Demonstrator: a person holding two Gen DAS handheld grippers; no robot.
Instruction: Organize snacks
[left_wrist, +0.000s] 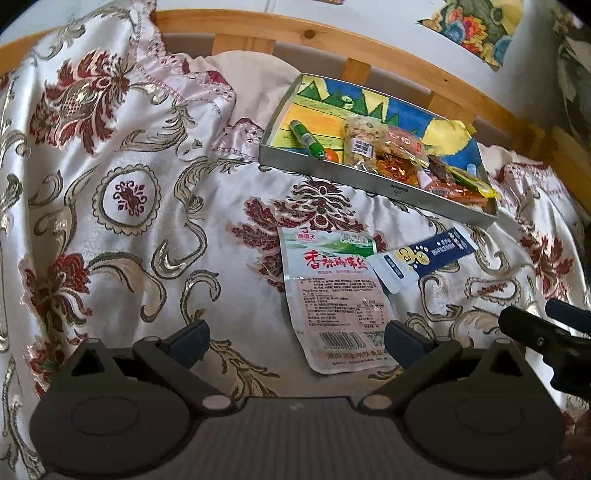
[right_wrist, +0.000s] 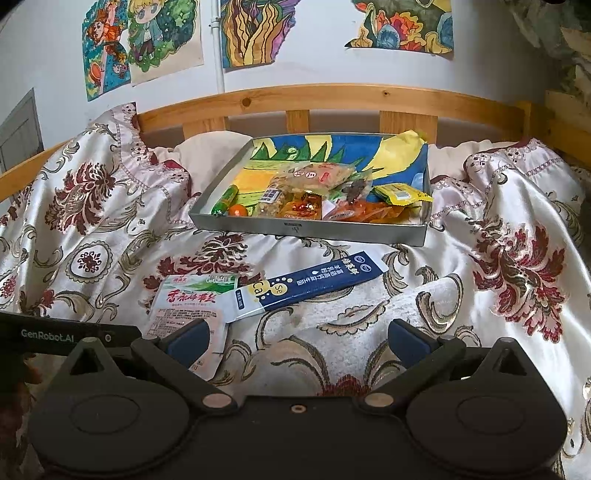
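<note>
A metal tray (left_wrist: 369, 181) (right_wrist: 310, 230) with a colourful lining sits on the patterned bedspread and holds several snack packets, a green tube (left_wrist: 306, 139) (right_wrist: 224, 199) and a small orange sweet (right_wrist: 237, 211). In front of it lie a white and pink snack pouch (left_wrist: 332, 295) (right_wrist: 192, 299) and a navy and white sachet (left_wrist: 424, 258) (right_wrist: 306, 286), whose end overlaps the pouch. My left gripper (left_wrist: 297, 341) is open just above the pouch's near end. My right gripper (right_wrist: 297, 341) is open over bare cloth, right of the pouch and short of the sachet.
A wooden bed rail (right_wrist: 295, 99) runs behind the tray, with drawings (right_wrist: 144, 40) taped to the wall above. The bedspread (left_wrist: 110, 221) bunches into folds at left and right. The right gripper's body (left_wrist: 546, 343) shows at the left view's right edge.
</note>
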